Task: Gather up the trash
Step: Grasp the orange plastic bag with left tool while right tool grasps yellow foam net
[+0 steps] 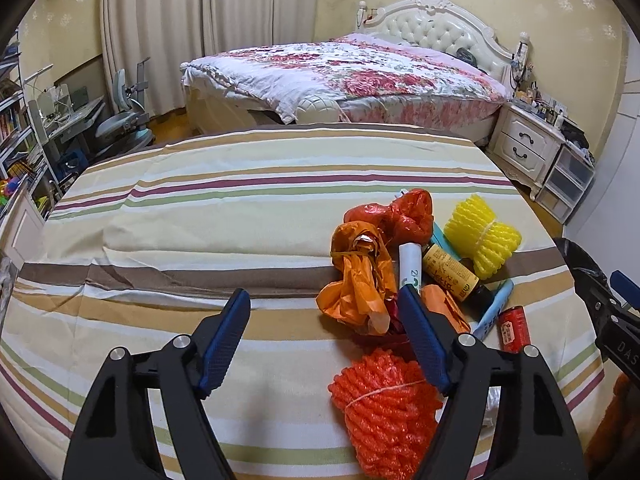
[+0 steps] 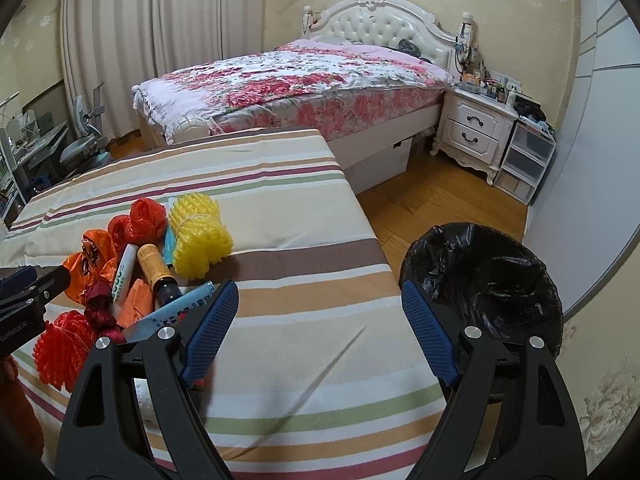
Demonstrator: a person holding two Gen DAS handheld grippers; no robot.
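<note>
A heap of trash lies on the striped bedcover (image 1: 200, 220): orange plastic bags (image 1: 356, 276), a red bag (image 1: 400, 212), a yellow foam net (image 1: 484, 236), an orange-red foam net (image 1: 384, 408), a brown bottle (image 1: 448, 272), a white tube (image 1: 410, 264), a blue tube (image 1: 494, 312) and a red can (image 1: 514, 328). My left gripper (image 1: 323, 294) is open just left of the heap, its right finger beside the orange bags, holding nothing. My right gripper (image 2: 319, 286) is open over bare cover to the right of the heap, between the blue tube (image 2: 180, 308) and the black-lined bin (image 2: 480, 280).
The bin stands on the wooden floor (image 2: 432, 200) off the cover's right edge. Beyond are a floral bed (image 2: 300, 88), a white nightstand (image 2: 476, 128) and plastic drawers (image 2: 524, 164). A desk and chair (image 1: 120, 120) stand far left by the curtains.
</note>
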